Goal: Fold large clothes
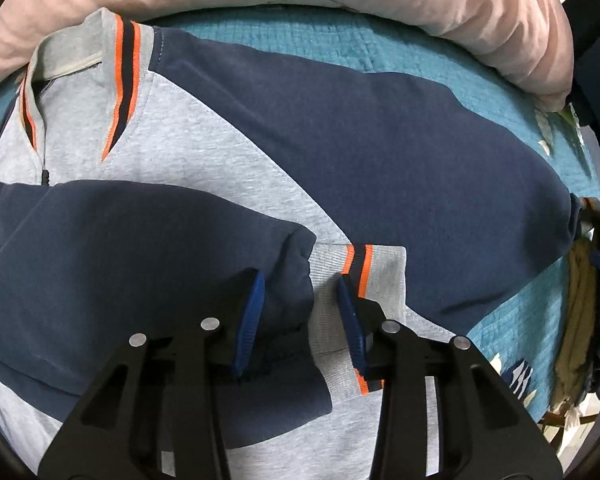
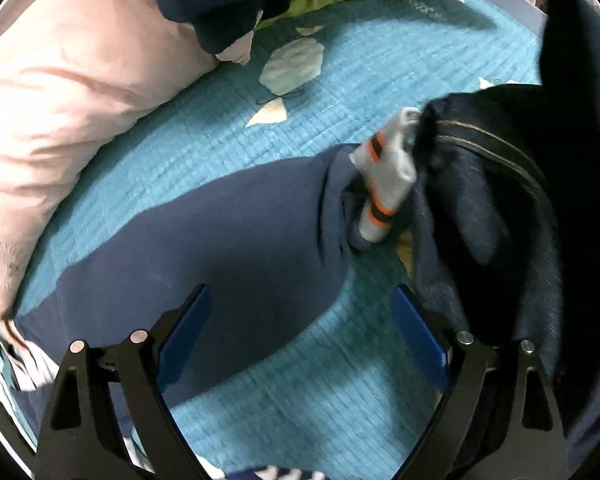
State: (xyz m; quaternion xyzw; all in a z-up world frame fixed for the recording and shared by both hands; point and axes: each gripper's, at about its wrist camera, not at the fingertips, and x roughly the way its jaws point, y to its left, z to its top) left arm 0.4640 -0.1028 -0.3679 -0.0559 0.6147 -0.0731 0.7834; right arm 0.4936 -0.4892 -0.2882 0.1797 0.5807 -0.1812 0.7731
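Left tool (image 1: 300, 312) seemingly astride sleeve cuff (image 1: 332, 300)

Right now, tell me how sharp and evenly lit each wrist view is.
Left wrist view: sharp, evenly lit, fisheye bends the pink pillow into an arc. Right wrist view: softer, motion-smeared around the striped cuff; dark clothes lose detail, pale light patches on the teal quilt.

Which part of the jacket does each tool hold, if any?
The left tool straddles the folded sleeve's cuff end, not visibly clamped. The right tool is open, holding nothing.
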